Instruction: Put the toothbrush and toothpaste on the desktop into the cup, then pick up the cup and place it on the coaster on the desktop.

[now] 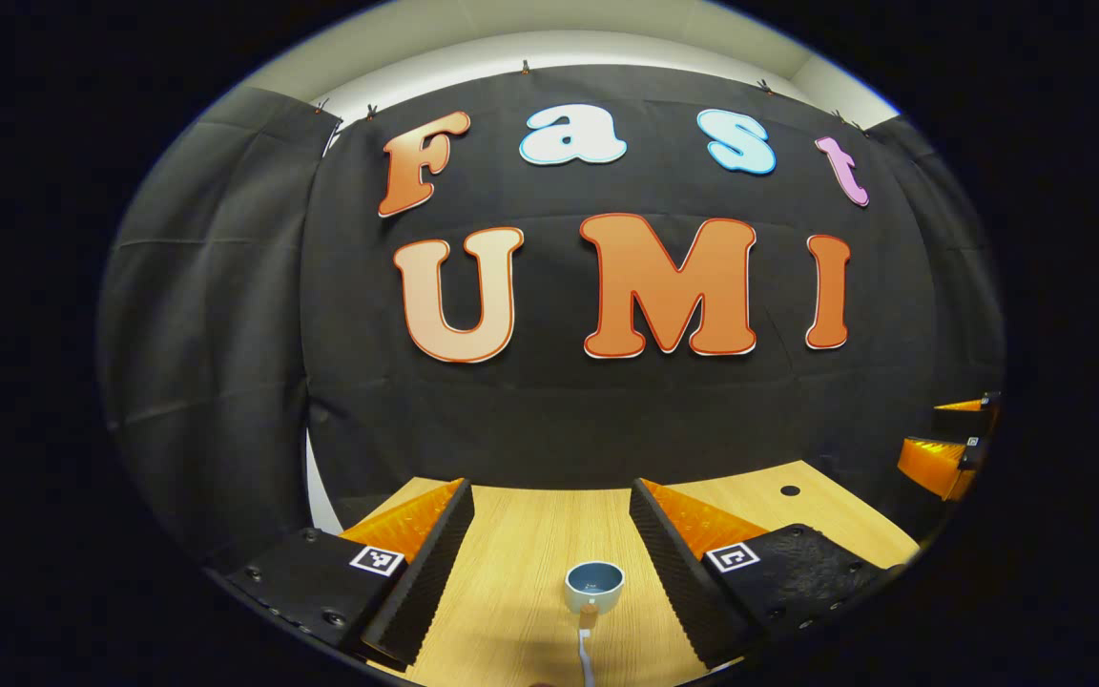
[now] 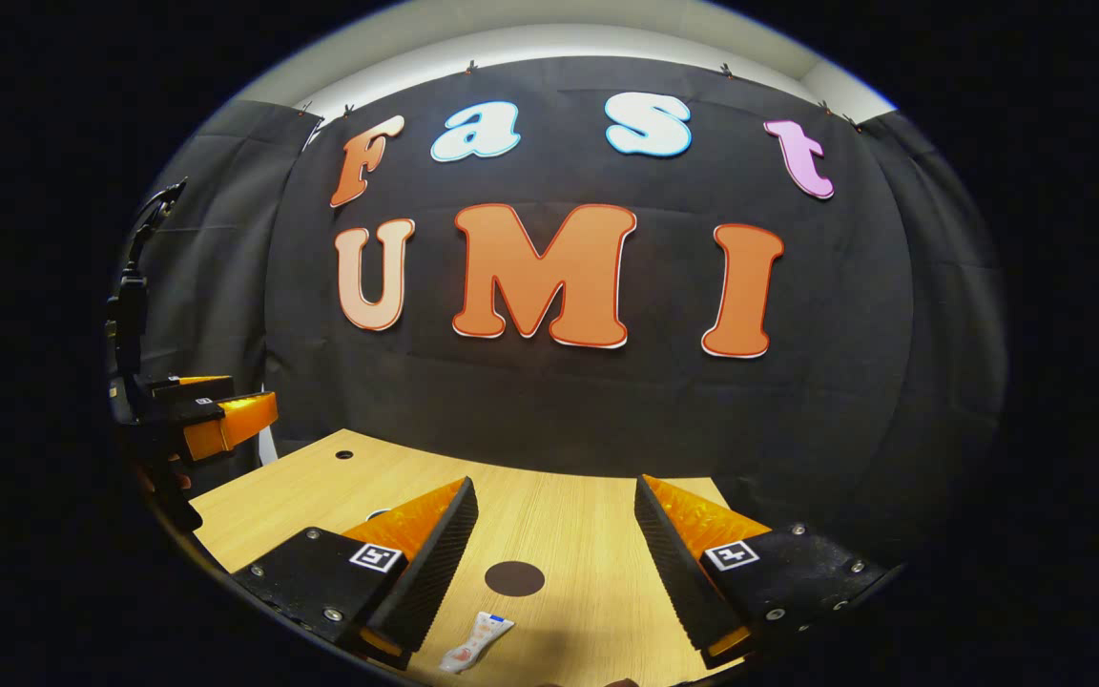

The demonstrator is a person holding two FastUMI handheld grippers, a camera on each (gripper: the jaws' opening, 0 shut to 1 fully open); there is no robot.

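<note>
while both tongs gape apart, cup (image 1: pixel 594 585) between left tongs (image 1: pixel 549 558), toothpaste (image 2: pixel 477 641) below right tongs (image 2: pixel 554 563)

- A black cloth wall (image 1: pixel 225 315) hangs in folds, clipped along its top edge.
- Above it, a pale ceiling strip (image 2: pixel 549 43) catches light.
- A light wooden tabletop (image 2: pixel 569 534) carries small round holes.

This is a staged recording booth, not a lived-in home: black cloth (image 1: pixel 607 410) hangs clipped along its top edge as the back and side walls, with a pale plain wall (image 2: pixel 549 43) showing above it. A light wooden worktop (image 2: pixel 569 534) with a small round cable hole (image 2: pixel 344 454) stands against the drapes.
</note>
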